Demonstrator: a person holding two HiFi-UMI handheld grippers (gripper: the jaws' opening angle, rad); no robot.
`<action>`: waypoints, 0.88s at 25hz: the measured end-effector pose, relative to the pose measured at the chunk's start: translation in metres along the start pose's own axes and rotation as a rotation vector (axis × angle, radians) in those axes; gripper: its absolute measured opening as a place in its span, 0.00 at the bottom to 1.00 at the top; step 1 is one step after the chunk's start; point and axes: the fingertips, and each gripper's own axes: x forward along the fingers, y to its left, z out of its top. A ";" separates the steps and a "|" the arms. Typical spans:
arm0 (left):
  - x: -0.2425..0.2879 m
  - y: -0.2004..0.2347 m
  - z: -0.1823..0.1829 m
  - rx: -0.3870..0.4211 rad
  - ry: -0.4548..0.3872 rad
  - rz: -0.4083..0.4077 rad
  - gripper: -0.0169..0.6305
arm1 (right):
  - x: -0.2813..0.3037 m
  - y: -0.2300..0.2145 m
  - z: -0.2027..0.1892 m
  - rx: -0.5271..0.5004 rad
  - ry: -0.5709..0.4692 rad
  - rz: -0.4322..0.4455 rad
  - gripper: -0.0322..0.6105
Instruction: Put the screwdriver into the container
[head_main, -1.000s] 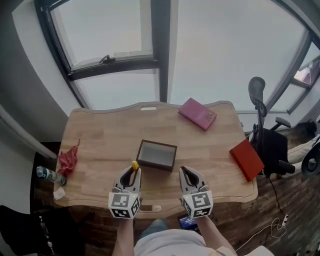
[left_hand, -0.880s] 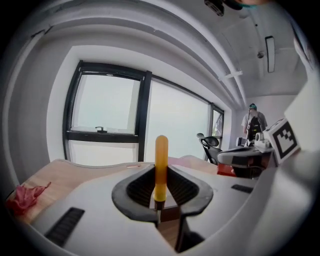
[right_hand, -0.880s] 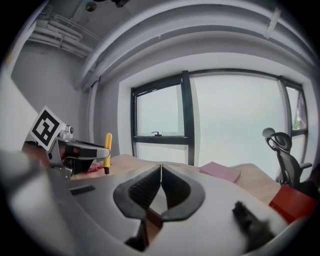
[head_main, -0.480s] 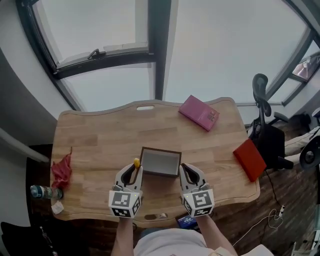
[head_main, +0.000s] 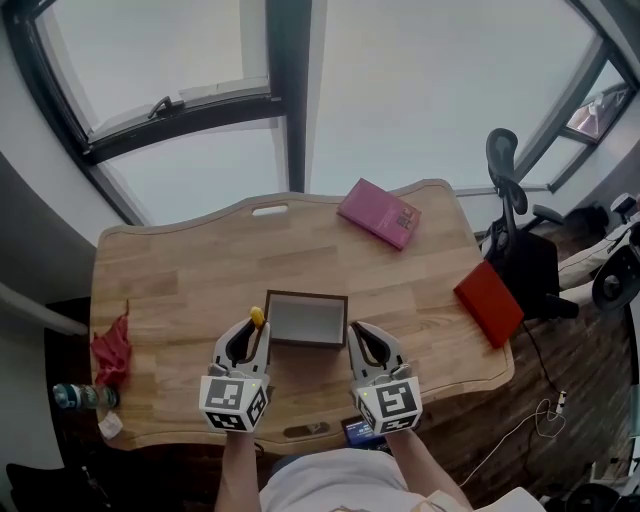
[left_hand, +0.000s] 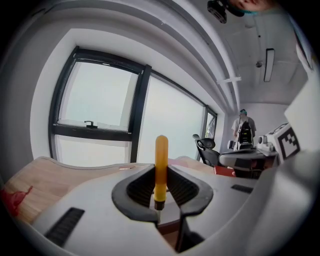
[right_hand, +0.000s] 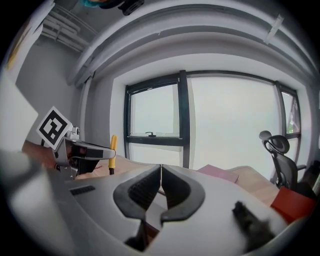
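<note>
The screwdriver (left_hand: 161, 165) stands upright in the left gripper (head_main: 250, 335). Its jaws are closed part-way onto the yellow handle, with the rounded end up and the shaft pointing down between the pads. The container (head_main: 306, 320), an open dark box with nothing in it, lies around the middle of the counter (head_main: 180, 280), somewhat nearer the near edge.

Over the last second both grippers have moved forward from the near edge. The handle was short of the container's near left corner and now sits just beside its left wall, still outside it. The right gripper (head_main: 362, 338) has come up beside the near right corner, jaws pressed together on nothing.

The carry looks nearly over. What seems left is a short shift to the right across the rim, a lowering into the box, and a release.
</note>
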 end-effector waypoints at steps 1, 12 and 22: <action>0.001 0.000 -0.001 0.005 0.004 0.001 0.15 | 0.001 0.000 0.000 0.001 -0.005 0.003 0.10; 0.015 0.001 -0.006 0.057 0.052 -0.008 0.15 | 0.017 -0.007 -0.005 0.031 -0.020 0.011 0.10; 0.039 -0.001 -0.020 0.111 0.125 -0.027 0.15 | 0.032 -0.021 -0.019 0.062 0.015 0.013 0.10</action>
